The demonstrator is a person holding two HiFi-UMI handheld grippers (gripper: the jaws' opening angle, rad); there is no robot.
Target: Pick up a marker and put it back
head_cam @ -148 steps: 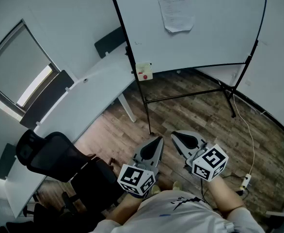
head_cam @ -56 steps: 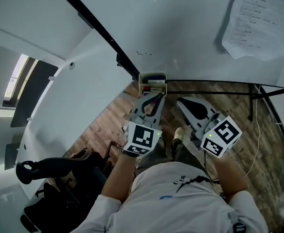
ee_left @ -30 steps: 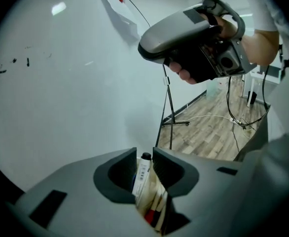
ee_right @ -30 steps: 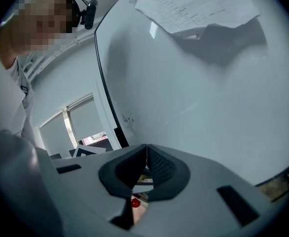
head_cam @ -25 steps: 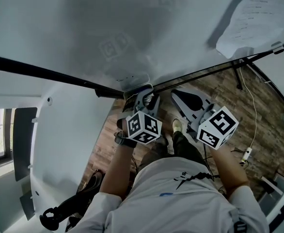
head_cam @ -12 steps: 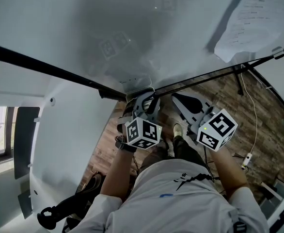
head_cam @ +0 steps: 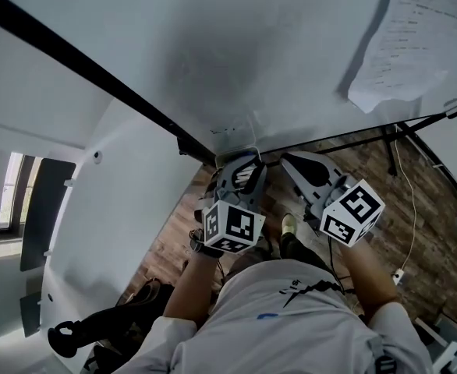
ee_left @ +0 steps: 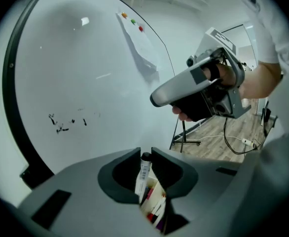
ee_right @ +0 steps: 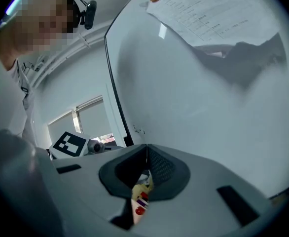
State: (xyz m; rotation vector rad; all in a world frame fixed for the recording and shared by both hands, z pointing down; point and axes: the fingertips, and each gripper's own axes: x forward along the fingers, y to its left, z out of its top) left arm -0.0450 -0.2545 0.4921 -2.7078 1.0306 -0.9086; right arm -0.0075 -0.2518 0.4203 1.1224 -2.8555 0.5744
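Observation:
A white marker with a black cap point(ee_left: 143, 174) stands upright between the jaws of my left gripper point(ee_left: 145, 153), and both pads press on its barrel. Its lower end reaches down toward the small cream marker box point(ee_left: 155, 207), which holds several other markers. In the head view the left gripper point(head_cam: 244, 160) points at that box on the whiteboard's lower edge, hiding most of it. My right gripper point(head_cam: 288, 159) hovers just to the right with its jaws closed and nothing between them. Past its tips in the right gripper view, the box point(ee_right: 140, 197) shows a red dot.
The whiteboard point(head_cam: 252, 53) fills the space ahead, with a black frame and a paper sheet point(head_cam: 416, 45) pinned at the upper right. A white desk point(head_cam: 111, 209) and a black office chair point(head_cam: 88, 333) lie to the left. Wooden floor and a cable point(head_cam: 408, 232) lie to the right.
The head view has tilted, so the whiteboard frame now runs diagonally. Both grippers stay at the marker box, the left one sitting a little lower in the picture.

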